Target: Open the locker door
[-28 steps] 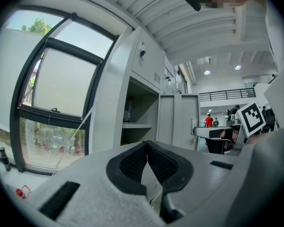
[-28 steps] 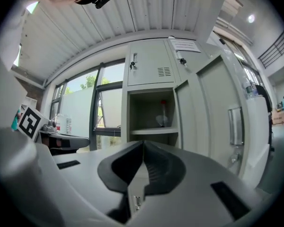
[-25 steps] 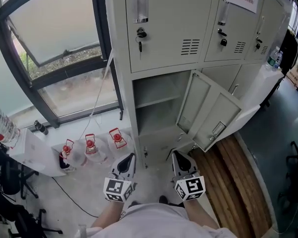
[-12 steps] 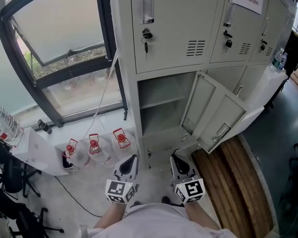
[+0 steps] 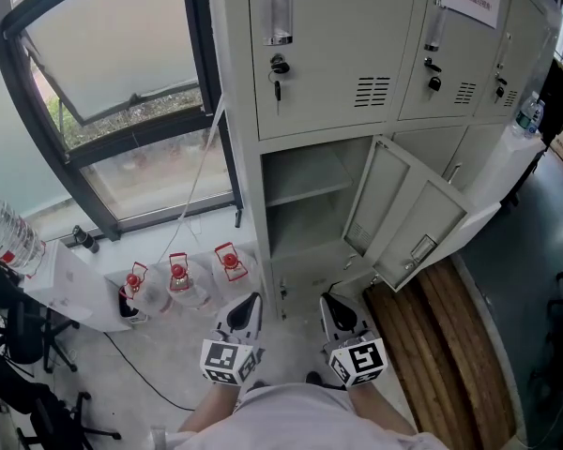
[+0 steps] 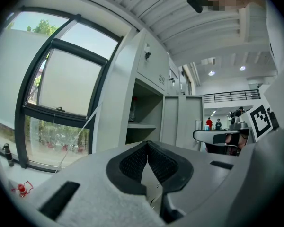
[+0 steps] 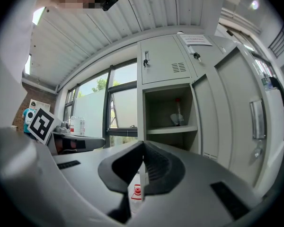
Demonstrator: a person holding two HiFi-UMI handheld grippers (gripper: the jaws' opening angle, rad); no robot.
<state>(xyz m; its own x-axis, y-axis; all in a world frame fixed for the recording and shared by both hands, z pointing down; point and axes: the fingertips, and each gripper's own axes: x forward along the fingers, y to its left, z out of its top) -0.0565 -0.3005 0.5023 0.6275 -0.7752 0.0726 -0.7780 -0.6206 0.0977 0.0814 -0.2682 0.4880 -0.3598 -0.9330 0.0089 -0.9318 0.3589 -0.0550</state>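
A grey bank of lockers (image 5: 328,54) fills the upper half of the head view. One lower locker door (image 5: 403,214) stands swung open to the right, showing an interior with a shelf (image 5: 305,193). My left gripper (image 5: 248,307) and right gripper (image 5: 331,307) hang side by side low in the view, well short of the locker, both shut with nothing between the jaws. The left gripper view shows the open compartment (image 6: 142,112) ahead; the right gripper view shows the compartment (image 7: 173,117) and the open door (image 7: 241,112) at right.
Three clear bottles with red caps (image 5: 174,279) stand on the floor left of the lockers, under a dark-framed window (image 5: 113,111). A wooden platform (image 5: 441,345) lies at the right. A white cable (image 5: 192,190) hangs beside the locker. A large water bottle (image 5: 5,237) sits far left.
The view has shifted slightly, so the lockers sit a bit further right and lower. Both grippers stay shut in the same low position.
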